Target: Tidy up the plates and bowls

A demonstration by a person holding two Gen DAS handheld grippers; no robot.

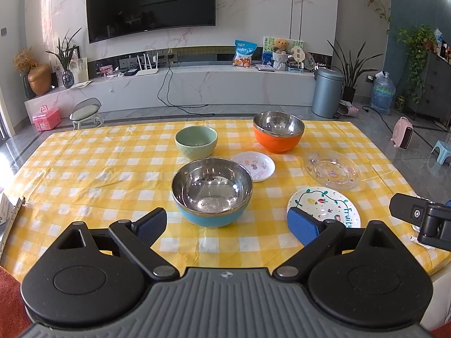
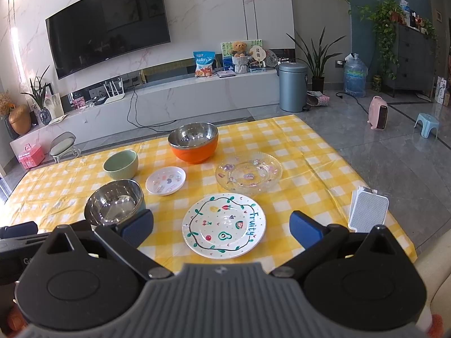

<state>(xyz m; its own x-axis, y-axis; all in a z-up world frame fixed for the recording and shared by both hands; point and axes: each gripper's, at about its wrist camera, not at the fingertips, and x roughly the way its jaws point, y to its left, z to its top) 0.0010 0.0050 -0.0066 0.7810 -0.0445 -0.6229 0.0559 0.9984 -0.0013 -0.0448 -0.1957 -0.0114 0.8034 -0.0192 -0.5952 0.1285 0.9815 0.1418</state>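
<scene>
On the yellow checked tablecloth (image 1: 84, 169) stand a blue steel-lined bowl (image 1: 212, 192), a pale green bowl (image 1: 196, 142) behind it and an orange steel-lined bowl (image 1: 278, 131) at the back right. A small white saucer (image 1: 258, 164), a clear glass plate (image 1: 332, 172) and a white "Fruity" plate (image 1: 327, 204) lie to the right. My left gripper (image 1: 227, 225) is open, just short of the blue bowl. My right gripper (image 2: 222, 225) is open above the near edge of the "Fruity" plate (image 2: 224, 225), with the blue bowl (image 2: 114, 207) beside its left finger.
A white rectangular device (image 2: 367, 211) lies near the table's right edge. A binder (image 1: 8, 219) sits at the left edge. Beyond the table are a TV wall, a grey bin (image 1: 327, 91), a small stool chair (image 1: 84, 112) and floor.
</scene>
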